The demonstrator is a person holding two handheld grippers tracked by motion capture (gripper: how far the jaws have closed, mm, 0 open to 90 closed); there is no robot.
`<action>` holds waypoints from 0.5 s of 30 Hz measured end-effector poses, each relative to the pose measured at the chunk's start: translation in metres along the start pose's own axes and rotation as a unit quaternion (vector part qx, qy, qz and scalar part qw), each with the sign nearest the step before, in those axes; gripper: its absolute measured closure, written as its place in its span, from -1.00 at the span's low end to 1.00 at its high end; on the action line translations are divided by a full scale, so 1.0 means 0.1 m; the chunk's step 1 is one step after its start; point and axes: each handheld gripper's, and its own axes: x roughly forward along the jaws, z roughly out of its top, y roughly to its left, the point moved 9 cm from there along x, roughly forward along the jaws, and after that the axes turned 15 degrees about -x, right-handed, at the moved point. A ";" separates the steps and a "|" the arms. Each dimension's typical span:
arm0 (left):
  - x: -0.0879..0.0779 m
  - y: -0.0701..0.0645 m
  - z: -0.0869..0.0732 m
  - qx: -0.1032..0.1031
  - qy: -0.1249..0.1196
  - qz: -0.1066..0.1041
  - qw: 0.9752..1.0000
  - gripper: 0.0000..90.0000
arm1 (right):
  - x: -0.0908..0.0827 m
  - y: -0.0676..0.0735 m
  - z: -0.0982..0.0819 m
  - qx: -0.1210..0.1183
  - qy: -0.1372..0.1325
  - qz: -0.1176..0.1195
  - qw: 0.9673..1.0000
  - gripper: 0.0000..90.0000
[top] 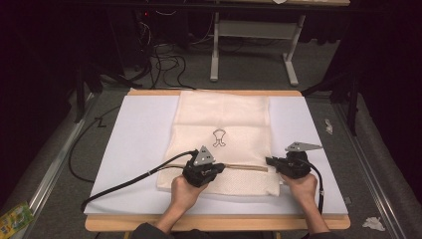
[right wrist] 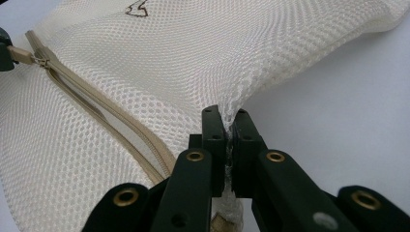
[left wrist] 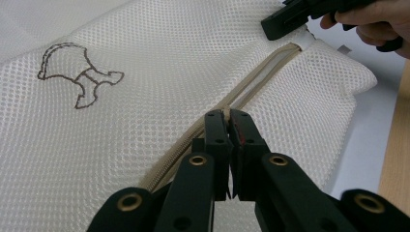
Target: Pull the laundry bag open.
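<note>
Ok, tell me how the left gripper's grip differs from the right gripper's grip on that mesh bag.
The left gripper pinches the beige zipper pull partway along the zipper; the right gripper pinches a fold of mesh at the bag's edge. The left sits over the middle of the mesh bag, the right at its side by the zipper's end. Both are shut, and both hold the same bag.

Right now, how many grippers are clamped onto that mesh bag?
2: the left gripper is shut on the zipper pull mid-bag, and the right gripper pinches the mesh bag at its right edge.
</note>
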 end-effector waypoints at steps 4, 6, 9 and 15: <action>-0.04 0.04 -0.01 0.001 -0.002 0.006 1.000 0.94 | -0.01 -0.01 0.01 -0.003 0.002 -0.003 1.000 0.96; -0.06 0.06 -0.02 -0.006 -0.003 0.004 1.000 0.94 | -0.01 -0.02 0.00 -0.003 0.002 -0.003 1.000 0.96; -0.07 0.08 -0.04 -0.011 -0.004 0.004 1.000 0.94 | 0.00 -0.01 0.00 -0.003 0.004 -0.003 1.000 0.96; -0.12 0.13 -0.05 -0.014 -0.010 0.009 1.000 0.94 | 0.00 -0.02 0.00 -0.004 0.007 -0.006 1.000 0.96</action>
